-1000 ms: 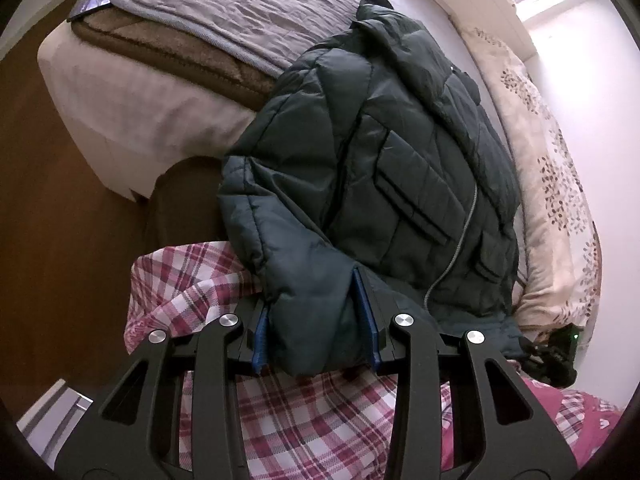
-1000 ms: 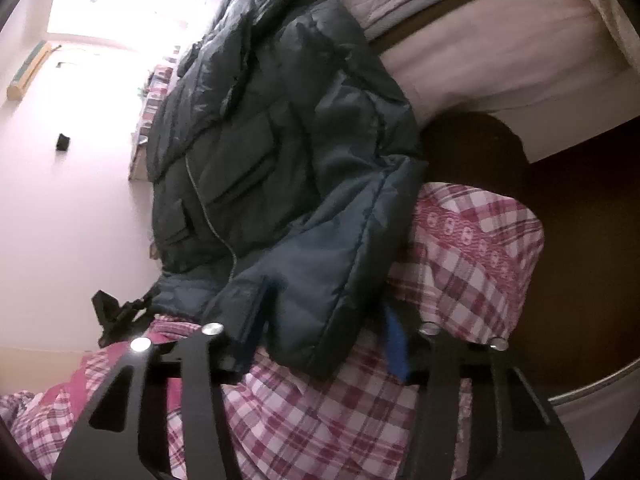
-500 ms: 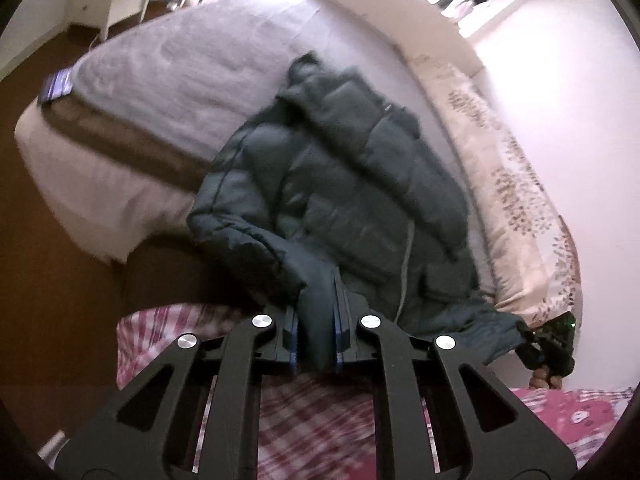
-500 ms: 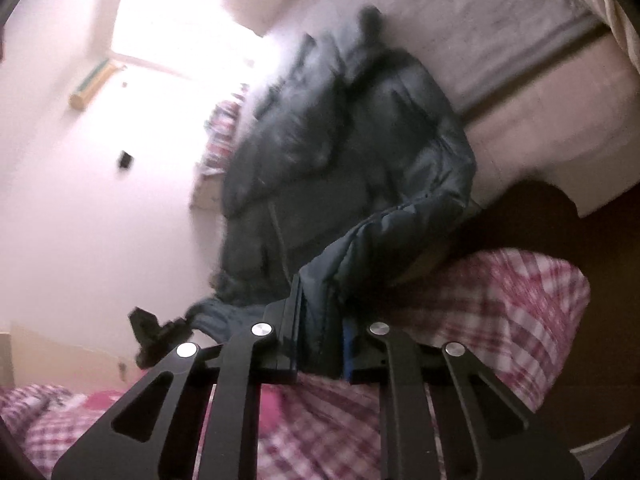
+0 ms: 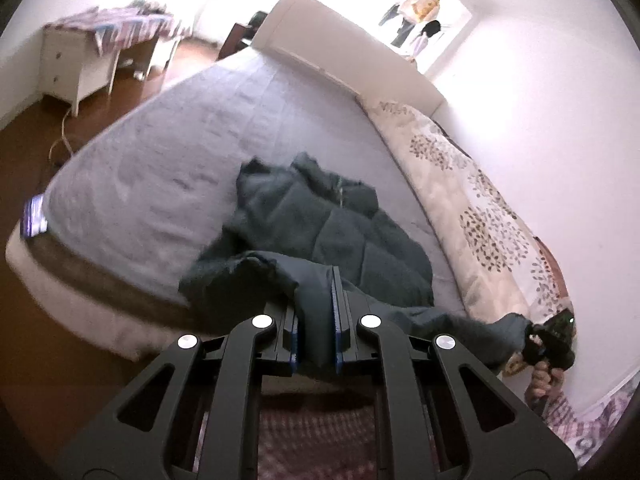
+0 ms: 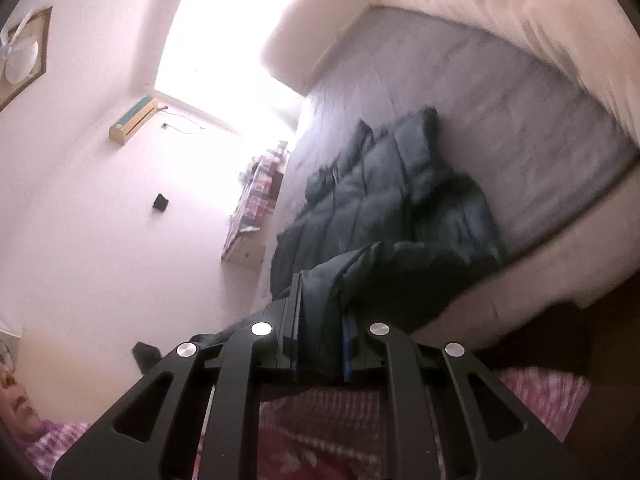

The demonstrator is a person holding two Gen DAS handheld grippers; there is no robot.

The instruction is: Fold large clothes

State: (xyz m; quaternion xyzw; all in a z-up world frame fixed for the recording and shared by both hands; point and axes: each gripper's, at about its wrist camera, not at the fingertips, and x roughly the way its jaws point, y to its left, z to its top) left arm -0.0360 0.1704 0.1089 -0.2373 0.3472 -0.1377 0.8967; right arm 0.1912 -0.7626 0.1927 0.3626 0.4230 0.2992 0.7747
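Dark padded jacket (image 5: 340, 236), apparently hem-pinched.

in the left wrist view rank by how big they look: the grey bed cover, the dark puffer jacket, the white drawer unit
1. grey bed cover, largest
2. dark puffer jacket
3. white drawer unit, smallest, though it stands farthest from the camera, so its true size is unsure

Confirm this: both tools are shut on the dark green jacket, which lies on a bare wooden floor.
Not quite. Both tools, left tool and right tool, are shut on the dark green jacket, but it lies on the grey bed, not the floor; the left wrist view shows this.
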